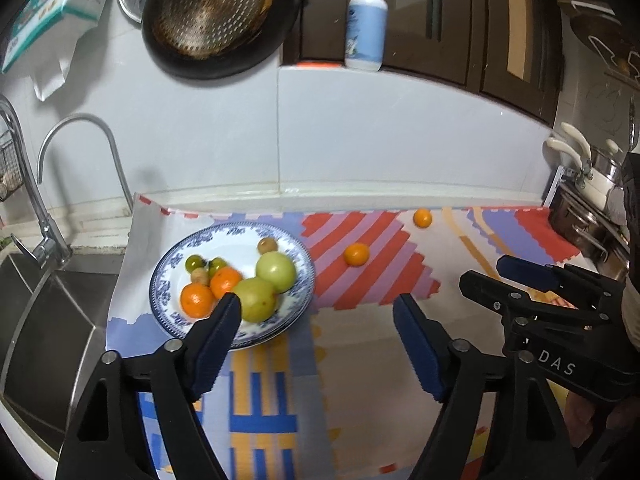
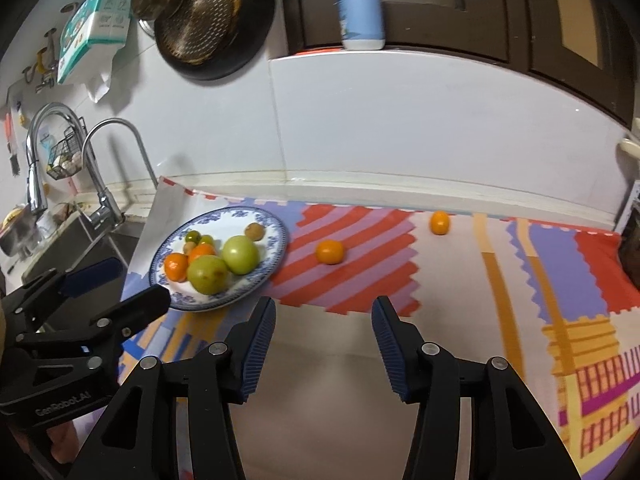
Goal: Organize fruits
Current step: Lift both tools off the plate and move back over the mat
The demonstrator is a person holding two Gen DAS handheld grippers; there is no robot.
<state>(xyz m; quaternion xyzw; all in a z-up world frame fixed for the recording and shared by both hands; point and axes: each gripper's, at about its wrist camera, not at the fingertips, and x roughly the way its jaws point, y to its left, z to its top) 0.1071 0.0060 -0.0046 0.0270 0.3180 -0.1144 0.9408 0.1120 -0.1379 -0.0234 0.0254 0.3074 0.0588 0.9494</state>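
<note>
Colourful patterned mats (image 1: 360, 360) cover the kitchen counter beside a steel sink (image 1: 44, 320). On the mats stands a blue-and-white plate (image 1: 298, 300) with two green fruits, two oranges and some small fruits. Two more oranges lie apart on the mats, the near orange (image 1: 356, 254) and the far orange (image 1: 423, 217). The left gripper (image 1: 318, 312) and the right gripper (image 2: 324, 316) both hover with jaws apart, holding nothing.
</note>
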